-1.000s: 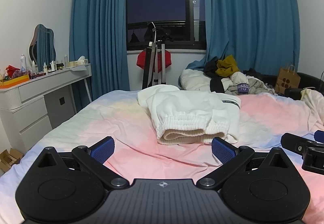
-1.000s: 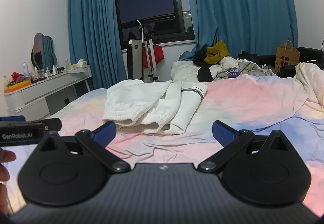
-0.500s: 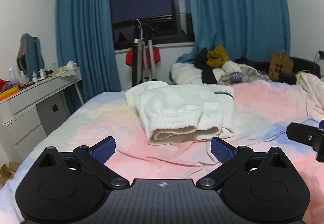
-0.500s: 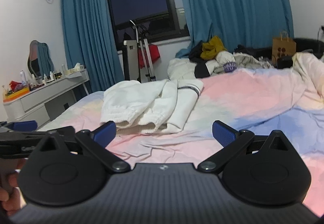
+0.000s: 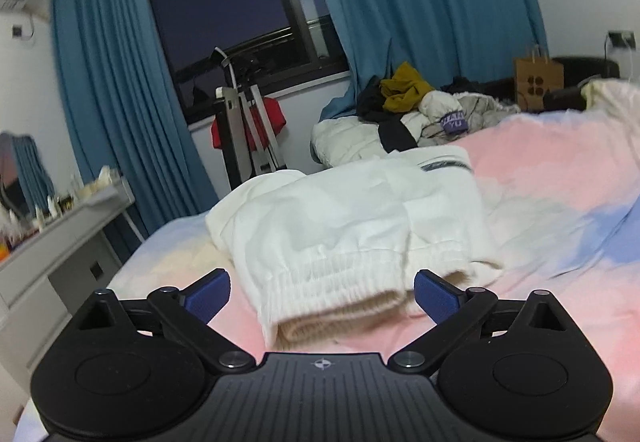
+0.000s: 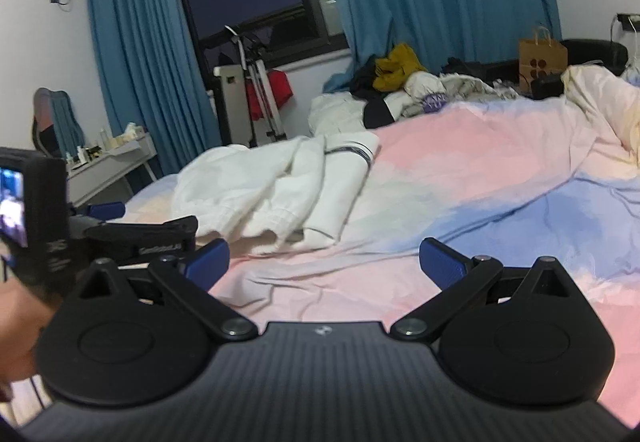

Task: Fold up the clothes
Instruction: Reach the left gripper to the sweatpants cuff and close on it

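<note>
on the wrinkled pastel bedsheet [image 5: 540, 178], folded white, seemingly fleecy sweatpants [image 5: 352, 226] lie between the left gripper's [image 5: 322, 292] spread jaws.

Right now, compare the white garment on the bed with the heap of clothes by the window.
The white garment is one folded piece lying flat; the heap is several crumpled pieces. The white garment is all white; the heap mixes mustard, black and grey. Both rest untouched; the left gripper and right gripper are open.

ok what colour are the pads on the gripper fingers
Blue pads on black arms, on both grippers; clearest in the left wrist view.
</note>
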Available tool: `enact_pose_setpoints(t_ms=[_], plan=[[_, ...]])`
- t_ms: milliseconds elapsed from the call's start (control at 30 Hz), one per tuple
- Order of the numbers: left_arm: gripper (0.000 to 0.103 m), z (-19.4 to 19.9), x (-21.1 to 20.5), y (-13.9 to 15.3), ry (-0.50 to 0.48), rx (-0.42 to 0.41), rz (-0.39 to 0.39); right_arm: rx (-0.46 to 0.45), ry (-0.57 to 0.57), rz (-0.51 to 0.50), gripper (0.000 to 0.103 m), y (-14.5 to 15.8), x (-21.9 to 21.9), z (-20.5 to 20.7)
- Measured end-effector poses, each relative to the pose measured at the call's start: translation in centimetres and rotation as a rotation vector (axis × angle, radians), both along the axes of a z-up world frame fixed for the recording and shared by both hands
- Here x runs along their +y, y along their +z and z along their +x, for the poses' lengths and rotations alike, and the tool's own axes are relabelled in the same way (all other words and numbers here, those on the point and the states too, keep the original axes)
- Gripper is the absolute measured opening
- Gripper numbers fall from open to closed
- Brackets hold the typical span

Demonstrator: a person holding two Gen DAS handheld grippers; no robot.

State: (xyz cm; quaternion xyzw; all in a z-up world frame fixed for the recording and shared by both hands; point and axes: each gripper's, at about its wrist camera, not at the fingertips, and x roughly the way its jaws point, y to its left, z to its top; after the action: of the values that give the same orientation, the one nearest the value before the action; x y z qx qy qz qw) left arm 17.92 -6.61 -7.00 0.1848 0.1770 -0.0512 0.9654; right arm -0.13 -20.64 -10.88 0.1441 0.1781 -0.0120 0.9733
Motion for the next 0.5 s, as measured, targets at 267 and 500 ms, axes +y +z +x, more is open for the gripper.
enact_pose_setpoints(t_ms=[267,500], plan=[[0.099,6.8,-1.7,-3.4,-0.003,0.058,0.005,0.073,-0.017,0.083,0.103,-2.5,-1.6,2.7],[0.097,7.5,-3.4,-4.9,-0.062,0.05,0.061,0.114,-0.006,0.146,0.103,-3.8,-2.2,3.9]])
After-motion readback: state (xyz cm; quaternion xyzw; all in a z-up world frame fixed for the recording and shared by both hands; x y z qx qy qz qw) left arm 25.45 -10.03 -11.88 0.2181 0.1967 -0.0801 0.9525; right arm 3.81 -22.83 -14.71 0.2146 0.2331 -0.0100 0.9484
